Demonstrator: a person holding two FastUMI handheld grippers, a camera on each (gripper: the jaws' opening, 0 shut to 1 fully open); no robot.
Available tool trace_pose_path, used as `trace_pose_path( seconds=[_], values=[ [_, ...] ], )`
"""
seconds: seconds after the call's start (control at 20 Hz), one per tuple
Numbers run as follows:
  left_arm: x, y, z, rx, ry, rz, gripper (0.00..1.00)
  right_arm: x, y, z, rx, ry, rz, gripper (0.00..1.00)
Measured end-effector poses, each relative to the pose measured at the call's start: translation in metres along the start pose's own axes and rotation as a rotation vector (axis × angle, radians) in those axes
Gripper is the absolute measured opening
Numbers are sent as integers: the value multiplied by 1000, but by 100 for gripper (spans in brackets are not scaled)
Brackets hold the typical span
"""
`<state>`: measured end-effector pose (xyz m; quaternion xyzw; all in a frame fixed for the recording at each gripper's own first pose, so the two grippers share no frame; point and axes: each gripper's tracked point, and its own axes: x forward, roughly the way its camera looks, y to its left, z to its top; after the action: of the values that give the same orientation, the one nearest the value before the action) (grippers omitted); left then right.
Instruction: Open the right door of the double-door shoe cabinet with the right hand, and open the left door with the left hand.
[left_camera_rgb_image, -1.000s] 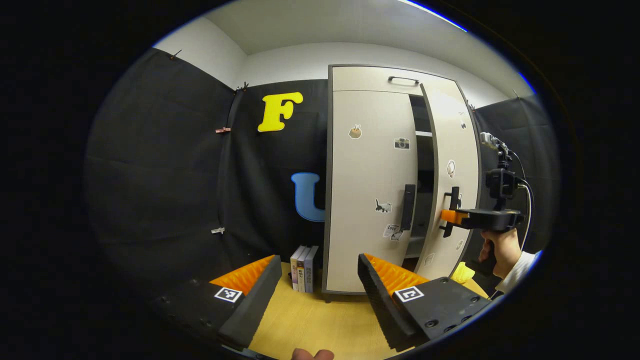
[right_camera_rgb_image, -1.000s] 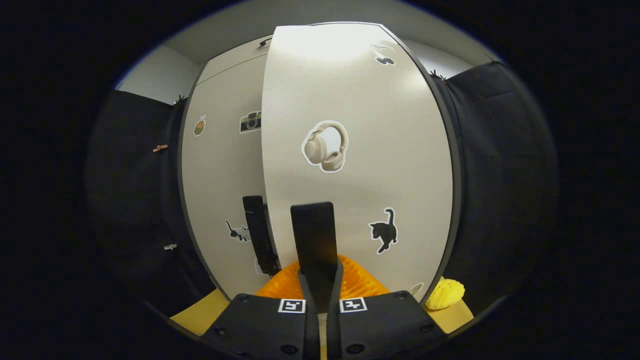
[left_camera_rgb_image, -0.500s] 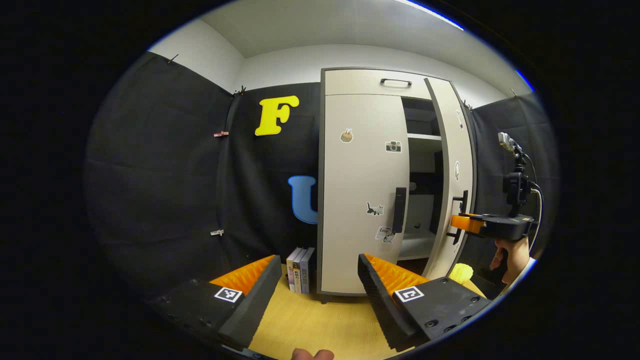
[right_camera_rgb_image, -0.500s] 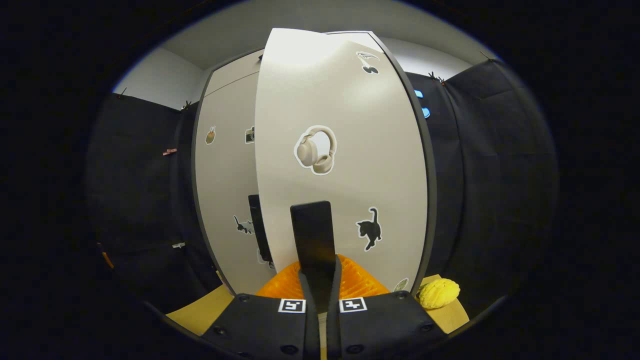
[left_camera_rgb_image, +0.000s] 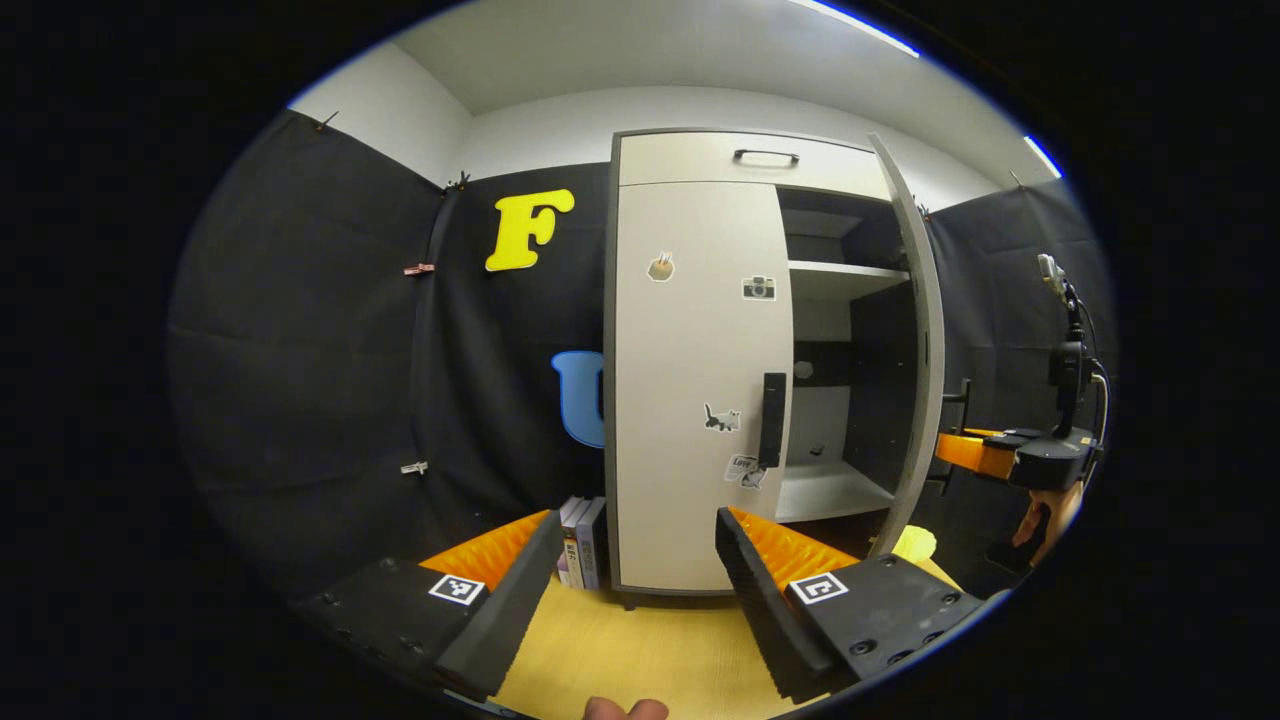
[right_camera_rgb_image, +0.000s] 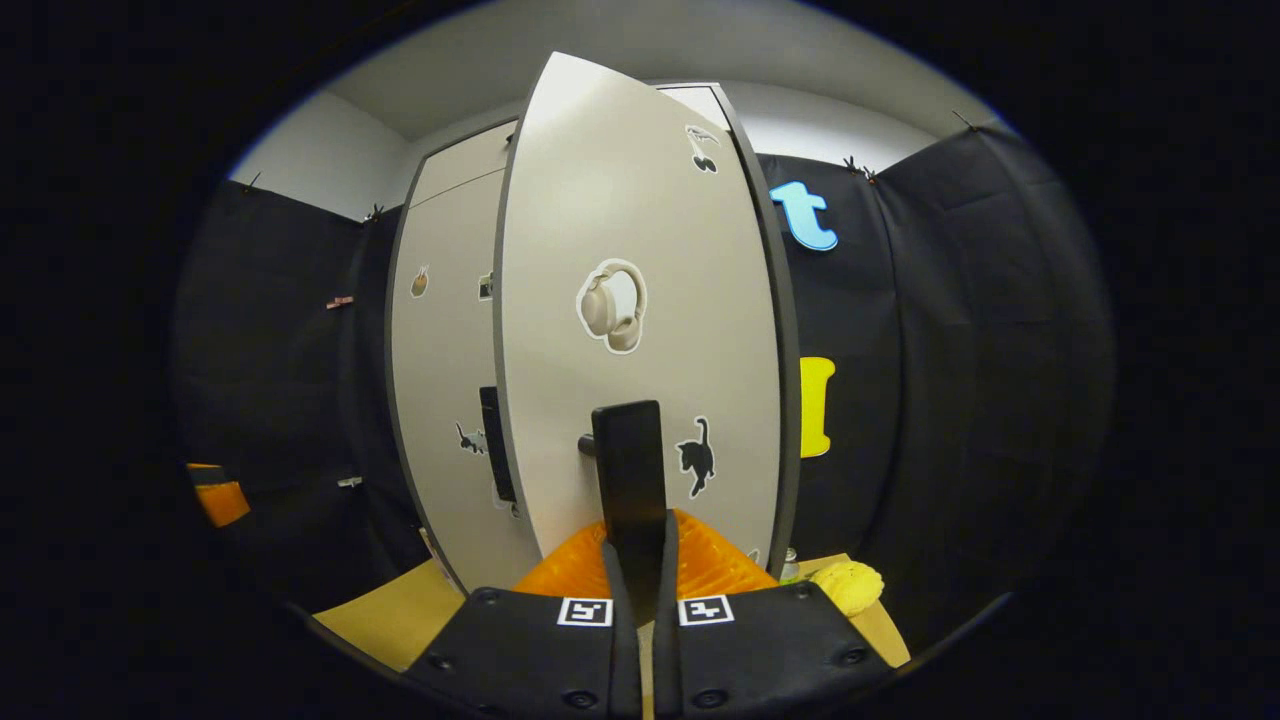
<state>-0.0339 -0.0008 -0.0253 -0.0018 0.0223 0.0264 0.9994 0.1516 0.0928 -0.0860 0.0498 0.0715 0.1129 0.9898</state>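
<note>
The beige shoe cabinet stands on the wooden table. Its left door (left_camera_rgb_image: 690, 380) is closed, with a black handle (left_camera_rgb_image: 772, 432) at its inner edge. The right door (left_camera_rgb_image: 915, 330) stands swung out, nearly edge-on in the left gripper view. My right gripper (right_camera_rgb_image: 640, 560) is shut on the right door's black handle (right_camera_rgb_image: 630, 470), in front of the stickered door face (right_camera_rgb_image: 640, 300). In the left gripper view the right gripper (left_camera_rgb_image: 965, 452) hangs beside the door's edge, held by a hand. My left gripper (left_camera_rgb_image: 635, 540) is open, low and well short of the left door.
Inside the cabinet are white shelves (left_camera_rgb_image: 835, 270) and a dark back. A few books (left_camera_rgb_image: 580, 540) lean against the cabinet's left side. A yellow knobbly object (right_camera_rgb_image: 848, 585) lies on the table (left_camera_rgb_image: 640, 650) right of the cabinet. A top drawer has a handle (left_camera_rgb_image: 765, 155).
The right gripper has pulled the right door farther out, from slightly ajar to wide open, exposing the shelves. The left gripper stays open and has barely moved.
</note>
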Motion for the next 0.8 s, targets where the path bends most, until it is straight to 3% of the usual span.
trace_pose_path(
  seconds=[0.55,0.8],
  values=[
    [15,-17,2,0,-7,-36,95,-9,-18,0,-7,6,-42,9],
    [20,-25,2,0,-9,-41,95,-15,-41,3,-30,-8,-123,9]
  ],
)
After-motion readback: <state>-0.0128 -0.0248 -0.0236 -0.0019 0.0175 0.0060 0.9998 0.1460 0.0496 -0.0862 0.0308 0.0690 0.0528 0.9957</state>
